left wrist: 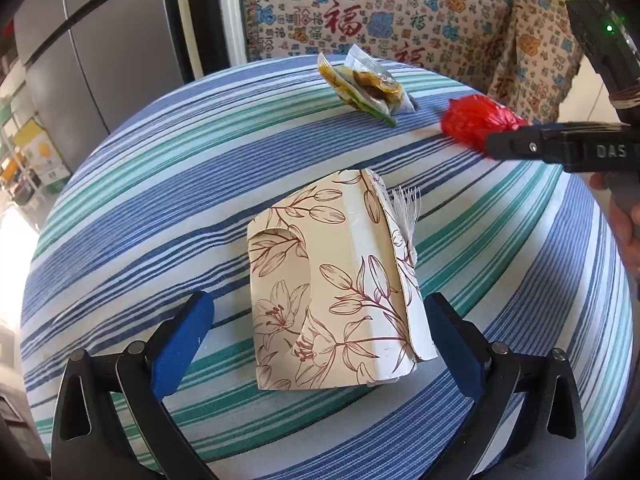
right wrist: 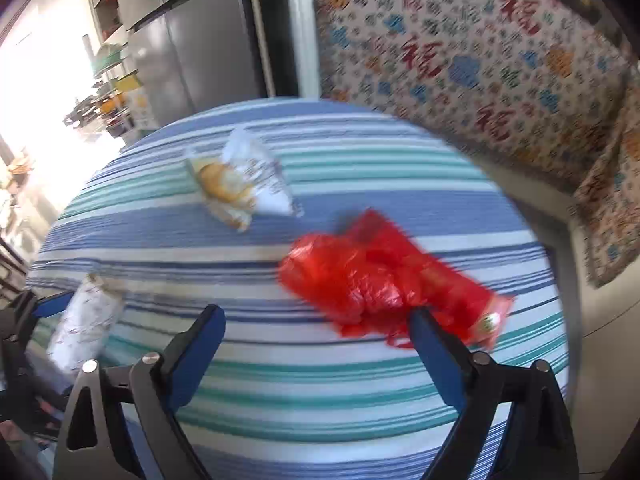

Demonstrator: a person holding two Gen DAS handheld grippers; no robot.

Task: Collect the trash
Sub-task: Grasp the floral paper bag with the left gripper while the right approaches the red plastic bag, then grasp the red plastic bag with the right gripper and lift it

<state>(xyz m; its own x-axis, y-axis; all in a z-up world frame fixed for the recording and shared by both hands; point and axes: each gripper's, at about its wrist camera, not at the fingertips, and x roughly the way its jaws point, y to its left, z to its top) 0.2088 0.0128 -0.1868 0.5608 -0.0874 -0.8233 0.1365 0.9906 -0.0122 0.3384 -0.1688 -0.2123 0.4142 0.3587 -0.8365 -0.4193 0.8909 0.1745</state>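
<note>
Left wrist view shows the left gripper (left wrist: 316, 336) spread wide around the floral carton (left wrist: 332, 292) without touching it on the striped tablecloth (left wrist: 140, 152), snack wrappers (left wrist: 366, 86) beyond it, red bag (right wrist: 372, 280) right, the right gripper (right wrist: 316, 340) spread, empty.

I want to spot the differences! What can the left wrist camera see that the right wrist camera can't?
Only the left wrist view shows a hand and the flowered carton's lily print sharply. Only the right wrist view shows the red bag's whole length. Both show the striped tablecloth, the snack wrappers, and both open grippers: left gripper, right gripper.
</note>
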